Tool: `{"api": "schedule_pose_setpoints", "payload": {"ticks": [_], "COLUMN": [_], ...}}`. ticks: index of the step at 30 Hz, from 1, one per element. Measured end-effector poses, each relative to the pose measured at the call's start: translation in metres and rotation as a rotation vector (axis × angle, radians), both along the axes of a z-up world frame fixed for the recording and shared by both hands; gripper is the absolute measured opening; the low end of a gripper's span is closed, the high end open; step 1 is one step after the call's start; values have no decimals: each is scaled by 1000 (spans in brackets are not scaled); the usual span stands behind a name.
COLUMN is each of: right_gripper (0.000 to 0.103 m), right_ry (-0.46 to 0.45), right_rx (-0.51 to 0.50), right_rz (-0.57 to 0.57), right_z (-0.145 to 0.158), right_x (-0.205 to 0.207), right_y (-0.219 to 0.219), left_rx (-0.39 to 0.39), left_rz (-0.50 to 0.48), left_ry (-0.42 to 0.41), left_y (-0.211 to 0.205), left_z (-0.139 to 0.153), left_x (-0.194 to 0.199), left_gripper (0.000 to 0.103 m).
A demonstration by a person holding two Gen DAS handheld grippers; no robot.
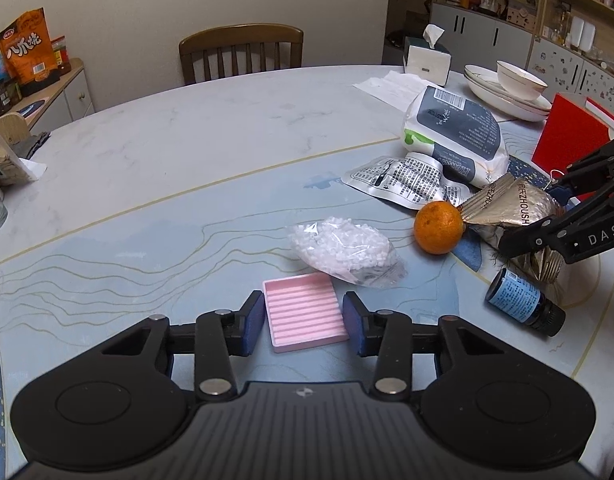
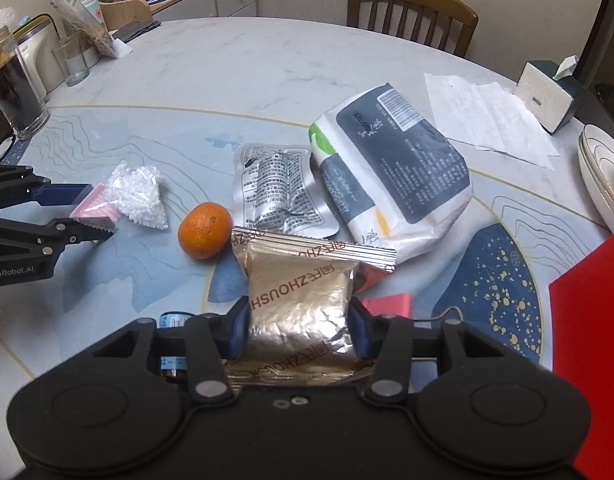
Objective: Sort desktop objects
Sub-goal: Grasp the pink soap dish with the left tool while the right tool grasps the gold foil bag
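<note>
- Seemingly early: the orange, bead bag, silver pouch and paper pack lie mixed mid-counter.
- Left tongs straddle the pink tray, pads apart from its sides.
- Right tongs grip the foil packet, near the counter's front edge.

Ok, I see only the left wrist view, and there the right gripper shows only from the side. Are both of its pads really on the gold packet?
Observer: Yes. In the right wrist view both pads of the right gripper press the sides of the gold foil packet.
Operator: Is anything hidden behind that packet?
Observer: A small red block lies on the table beside the pad at the picture's right. Your view does not show it.
Operator: And the dark bottle?
Observer: The bottle lies right at the other finger, partly hidden under it.
</note>
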State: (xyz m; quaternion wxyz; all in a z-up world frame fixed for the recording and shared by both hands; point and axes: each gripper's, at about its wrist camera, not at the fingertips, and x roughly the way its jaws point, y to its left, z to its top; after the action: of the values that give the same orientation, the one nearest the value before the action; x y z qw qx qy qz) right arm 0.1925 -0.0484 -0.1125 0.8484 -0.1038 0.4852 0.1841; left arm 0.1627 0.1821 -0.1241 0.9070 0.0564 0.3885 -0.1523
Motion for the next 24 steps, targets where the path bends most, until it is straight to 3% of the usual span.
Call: {"api": "schedule_pose_setpoints", "payload": {"ticks": [24], "right_gripper": [46], "right_ry": [-38], "right_rx": [95], "right_rz": [-44], "right_z": [38], "right_x": [-34], "right_y": [-37], "left_rx": [-69], "left_rz": [110], "left_ry": [5], "left_y": [0], "left_z": [19], "left_x": [-43], "left_gripper": [41]}}
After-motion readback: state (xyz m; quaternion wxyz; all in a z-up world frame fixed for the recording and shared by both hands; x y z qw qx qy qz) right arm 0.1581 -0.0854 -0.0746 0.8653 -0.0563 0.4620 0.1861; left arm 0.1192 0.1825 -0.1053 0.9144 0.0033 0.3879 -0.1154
